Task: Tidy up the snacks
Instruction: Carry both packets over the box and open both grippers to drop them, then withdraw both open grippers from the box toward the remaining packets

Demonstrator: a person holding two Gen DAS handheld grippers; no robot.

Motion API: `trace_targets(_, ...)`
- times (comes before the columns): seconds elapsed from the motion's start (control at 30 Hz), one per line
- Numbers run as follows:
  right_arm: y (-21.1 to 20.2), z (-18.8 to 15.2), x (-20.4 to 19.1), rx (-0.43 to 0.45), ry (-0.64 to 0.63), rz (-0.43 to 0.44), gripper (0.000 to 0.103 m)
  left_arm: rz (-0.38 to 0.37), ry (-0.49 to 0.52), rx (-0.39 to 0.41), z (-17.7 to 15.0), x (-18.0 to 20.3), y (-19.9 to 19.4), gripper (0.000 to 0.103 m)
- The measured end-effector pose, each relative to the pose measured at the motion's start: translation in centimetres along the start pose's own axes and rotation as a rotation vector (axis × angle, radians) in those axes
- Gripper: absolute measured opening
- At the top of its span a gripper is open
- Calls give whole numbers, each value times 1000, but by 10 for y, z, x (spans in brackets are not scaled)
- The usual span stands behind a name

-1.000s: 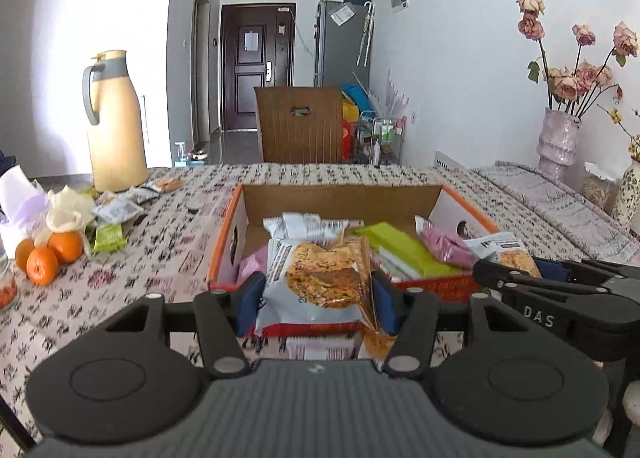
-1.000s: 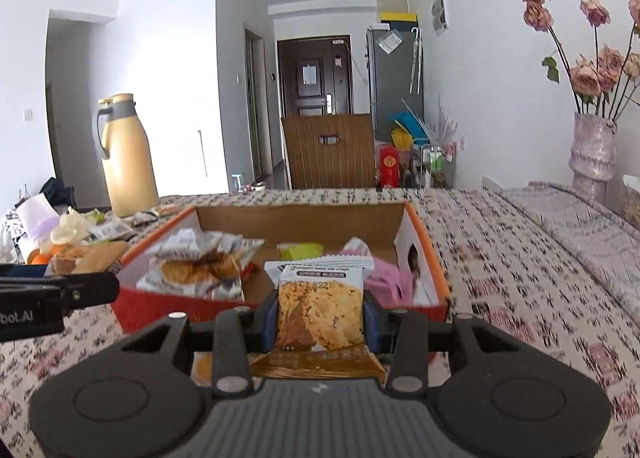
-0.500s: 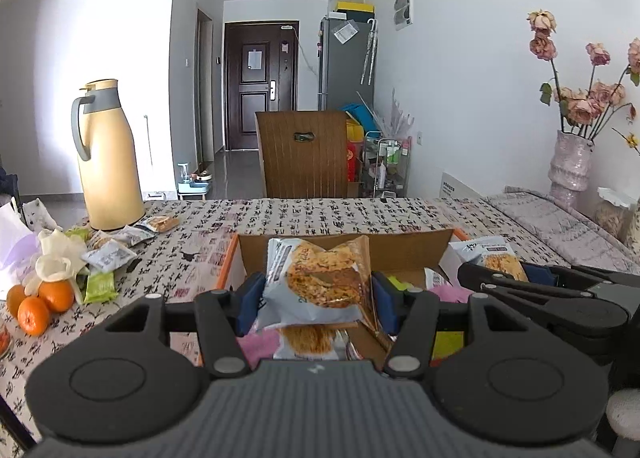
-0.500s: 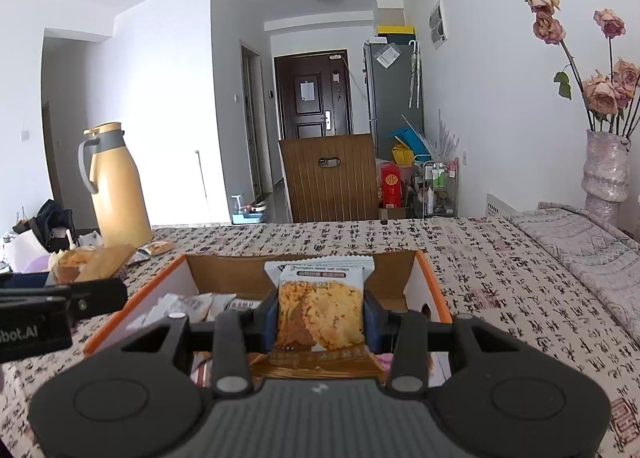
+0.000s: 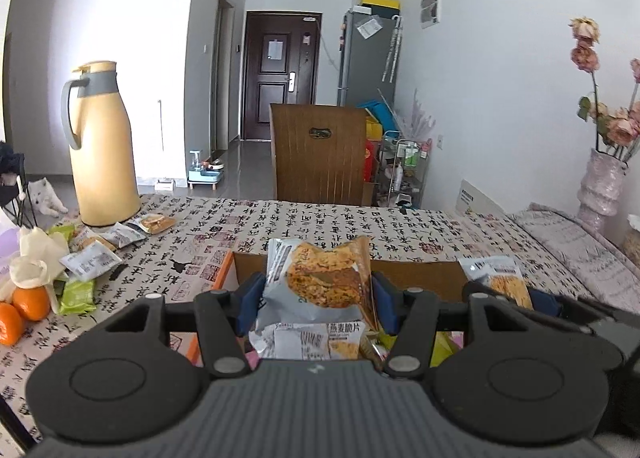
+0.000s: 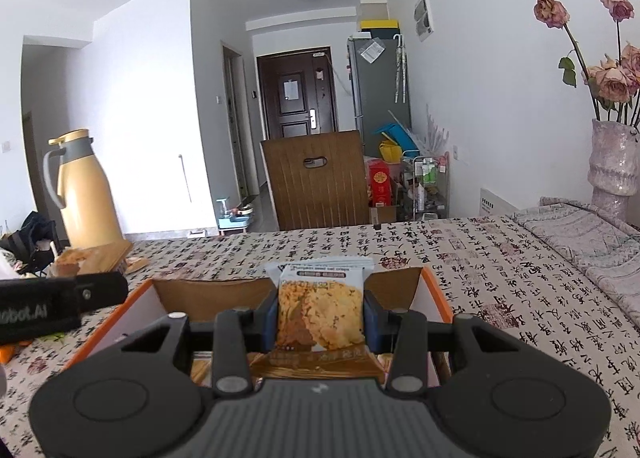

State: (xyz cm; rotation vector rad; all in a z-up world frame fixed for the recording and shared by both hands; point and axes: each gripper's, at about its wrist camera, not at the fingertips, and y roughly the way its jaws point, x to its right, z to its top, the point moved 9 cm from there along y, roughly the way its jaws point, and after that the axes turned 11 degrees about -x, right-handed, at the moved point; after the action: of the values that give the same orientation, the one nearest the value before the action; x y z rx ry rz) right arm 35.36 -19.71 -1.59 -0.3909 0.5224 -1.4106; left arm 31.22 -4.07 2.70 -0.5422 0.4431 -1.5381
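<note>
I judge the sorting well underway but not finished. The orange cardboard box (image 6: 434,290) sits open on the desk (image 6: 500,282) right below both tools, and it already holds a few packets near its front edge, half hidden behind my left gripper (image 5: 318,300). That gripper is pinching a grey oat-crisp packet (image 5: 320,278) upright between its blue pads, over the box's near left part. My right gripper (image 6: 320,322) is clamped on a second oat-crisp packet (image 6: 320,314), also upright, above the box's middle. So both are loaded and over the container; I reckon letting go into it is the step in hand. What is left: a loose cluster of packets (image 5: 104,246) lies on the desk at the foot of the yellow thermos jug (image 5: 102,146), well apart from the box, with a green packet (image 5: 76,296) beside two oranges (image 5: 24,310) and some crumpled tissue.

The desk wears a white cloth printed with black calligraphy and red seals. Behind it stands a brown wooden chair (image 5: 320,154), then a hallway to a dark door (image 5: 282,74) and a grey fridge (image 5: 368,58) by a cluttered trolley. A vase of faded pink roses (image 6: 612,162) stands at the right against the white wall
</note>
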Motion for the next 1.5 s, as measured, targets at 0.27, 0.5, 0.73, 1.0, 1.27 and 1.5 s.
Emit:
trace_targets(0.27, 19, -19, 6, -68, -9, 17, 40, 15, -22, -10, -12, -12, 28, 57)
trace_targets(0.5, 11, -22, 4, -55, -18, 16, 45, 14, -19, 9, -15, -14, 25, 63)
trace_targets(0.73, 5, -20, 17, -30, 32, -20, 103, 33, -53, 69, -11, -20, 13, 103)
trace_targets(1.0, 15, -24, 26, -76, 67, -46, 103, 51, -66, 40, -14, -23, 19, 103)
trace_targets(1.27, 15, -25, 27, -80, 69, -41, 103, 59, -68, 36, -14, -23, 18, 103)
trace_targets(1.5, 4, -20, 25, -50, 65, -27, 103, 67, -85, 36, -7, -23, 11, 103)
